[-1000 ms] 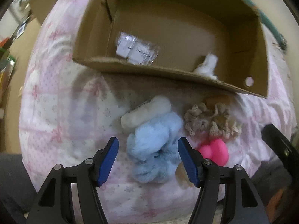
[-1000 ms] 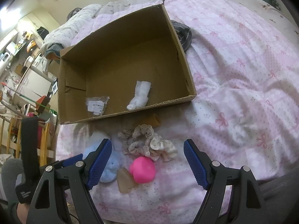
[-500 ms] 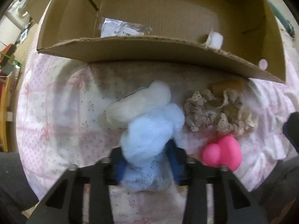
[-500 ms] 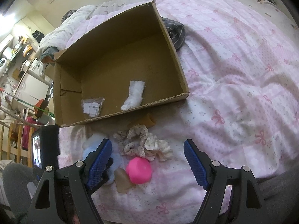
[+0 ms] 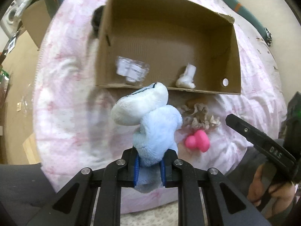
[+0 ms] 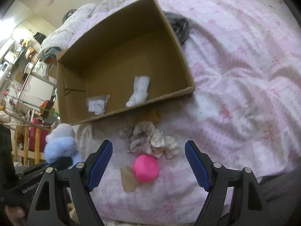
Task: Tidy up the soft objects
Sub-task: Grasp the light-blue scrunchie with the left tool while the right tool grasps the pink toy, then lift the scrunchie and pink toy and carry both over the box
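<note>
My left gripper [image 5: 150, 166] is shut on a fluffy blue and white plush toy [image 5: 150, 124], lifted off the pink bedspread in front of the open cardboard box [image 5: 231, 60]. The same plush toy [image 6: 60, 145] shows at the left of the right wrist view. My right gripper [image 6: 148, 162] is open, hovering above a pink ball-shaped toy [image 6: 145, 167] and a pile of beige scrunchies [image 6: 150, 139]. Those scrunchies [image 5: 199, 116] and the pink toy [image 5: 197, 141] lie right of the plush. Inside the box are a white sock [image 6: 139, 92] and a clear packet [image 6: 97, 103].
A tan flat piece [image 6: 128, 179] lies beside the pink toy, and a brown piece [image 6: 153, 115] sits by the box's front wall. Dark grey fabric [image 6: 178, 26] lies behind the box. The pink bedspread [image 6: 244, 75] stretches to the right. Furniture and clutter stand left of the bed.
My left gripper closed on the blue and white plush and raised it off the bedspread toward the box. The right gripper stayed open over the pink toy, shifting only slightly.
</note>
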Demonstrator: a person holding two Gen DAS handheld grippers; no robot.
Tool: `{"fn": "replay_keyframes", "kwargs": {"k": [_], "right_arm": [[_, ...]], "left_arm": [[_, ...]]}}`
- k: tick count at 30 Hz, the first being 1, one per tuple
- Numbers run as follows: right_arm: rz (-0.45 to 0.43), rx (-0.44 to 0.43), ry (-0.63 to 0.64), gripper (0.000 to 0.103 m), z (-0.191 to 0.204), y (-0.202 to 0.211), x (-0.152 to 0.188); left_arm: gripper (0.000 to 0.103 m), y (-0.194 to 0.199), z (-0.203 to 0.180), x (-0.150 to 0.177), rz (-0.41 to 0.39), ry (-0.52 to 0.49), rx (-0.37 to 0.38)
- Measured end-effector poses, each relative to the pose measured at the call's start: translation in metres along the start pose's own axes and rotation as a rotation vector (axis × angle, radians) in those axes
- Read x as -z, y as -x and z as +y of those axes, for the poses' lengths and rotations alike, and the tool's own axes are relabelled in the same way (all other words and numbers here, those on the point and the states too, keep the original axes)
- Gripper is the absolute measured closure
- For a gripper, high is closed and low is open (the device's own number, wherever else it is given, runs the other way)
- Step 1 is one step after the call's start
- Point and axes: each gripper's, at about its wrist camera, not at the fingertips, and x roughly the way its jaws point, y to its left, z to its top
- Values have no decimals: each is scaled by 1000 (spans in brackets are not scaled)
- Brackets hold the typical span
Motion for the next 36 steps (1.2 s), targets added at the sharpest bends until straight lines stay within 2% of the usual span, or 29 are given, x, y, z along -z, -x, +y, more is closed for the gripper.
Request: {"fn": "replay_keyframes", "kwargs": {"k": [4, 9, 14, 18, 20, 22, 23, 28, 33, 36], "right_arm": [[52, -7, 19, 19, 5, -11, 3], [152, -38, 15, 19, 6, -32, 10], [240, -21, 27, 19, 8, -57, 16], [276, 4, 53, 31, 13, -70, 19], [283, 20, 64, 36, 15, -74, 22], [292, 27, 78, 53, 16, -77, 23], [293, 31, 80, 54, 17, -78, 23], [277, 19, 89, 56, 21, -75, 24], [206, -64, 95, 55, 28, -55, 20], [194, -81, 107, 56, 32, -50, 21]], "left_arm": [[87, 0, 7, 7, -36, -5, -70], [87, -13, 21, 10, -26, 75, -24], [87, -14, 21, 7, -38, 81, -18], [87, -19, 17, 8, -38, 74, -16], [87, -19, 16, 8, -38, 72, -11], [87, -19, 16, 7, -39, 73, -6], [87, -19, 16, 7, -40, 73, -5], [87, -20, 15, 7, -44, 69, -13], [87, -21, 18, 7, -44, 81, -21], [87, -22, 18, 7, -44, 84, -28]]}}
